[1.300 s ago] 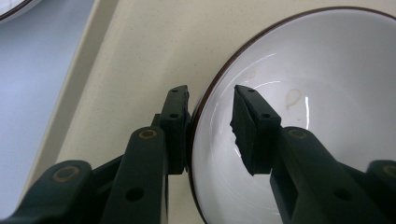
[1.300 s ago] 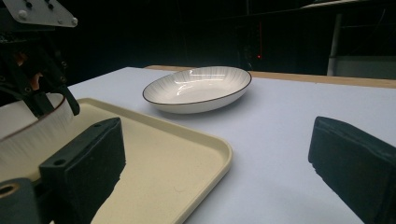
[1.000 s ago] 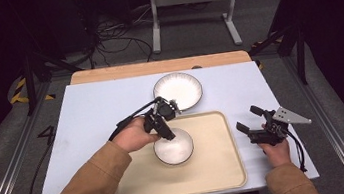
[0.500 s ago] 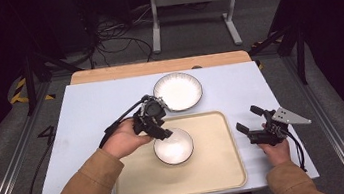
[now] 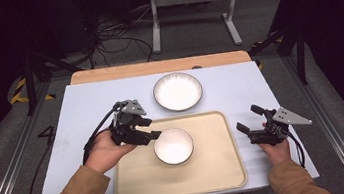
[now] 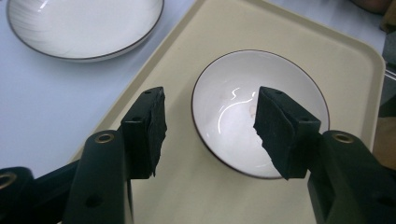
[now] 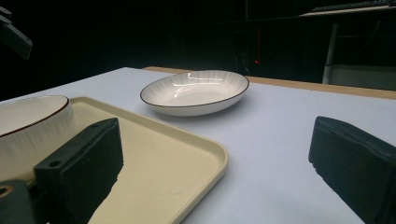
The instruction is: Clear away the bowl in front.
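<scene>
- The left gripper (image 5: 154, 134) hangs beside the near-left rim of a small white bowl (image 5: 173, 145), its jaws apart after just opening, with nothing pressed between the pads.
- The bowl stands upright on the beige tray (image 5: 221, 176), toward the tray's far half; a wider plate (image 5: 177, 91) waits on the pale table (image 5: 239, 83) just beyond the tray's far edge.
- The right gripper (image 5: 253, 122) rests off the tray's right side, jaws spread and empty.
- The step in hand looks like letting go of the bowl: best to draw the left gripper clear of the rim without clipping it, so the bowl stays settled.
- Likely next is the plate, taken by its rim and kept level.
</scene>
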